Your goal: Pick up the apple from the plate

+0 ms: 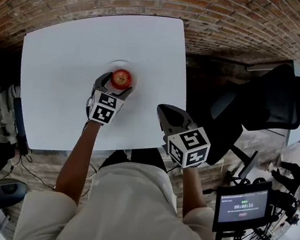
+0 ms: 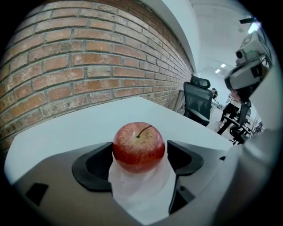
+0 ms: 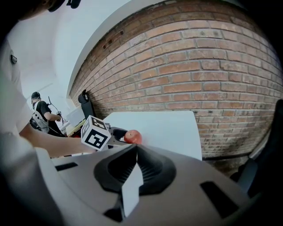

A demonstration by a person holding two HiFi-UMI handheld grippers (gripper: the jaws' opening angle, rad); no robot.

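A red apple (image 1: 121, 78) stands near the middle of the white table (image 1: 61, 88), over a white plate (image 1: 119, 63) that barely shows against the tabletop. My left gripper (image 1: 116, 87) reaches it from the near side. Its two dark jaws press the apple (image 2: 139, 145) from left and right, with white surface showing below the fruit. Whether the apple is off the plate I cannot tell. My right gripper (image 1: 162, 109) hovers at the table's near right edge, jaws together and empty (image 3: 136, 148). From there the apple (image 3: 132, 137) and the left gripper's marker cube (image 3: 95, 132) are in sight.
A black office chair (image 1: 273, 100) stands right of the table. A small screen on a stand (image 1: 241, 207) is at the lower right. A brick wall (image 2: 88, 66) runs behind the table. A person (image 3: 42, 112) stands far off in the right gripper view.
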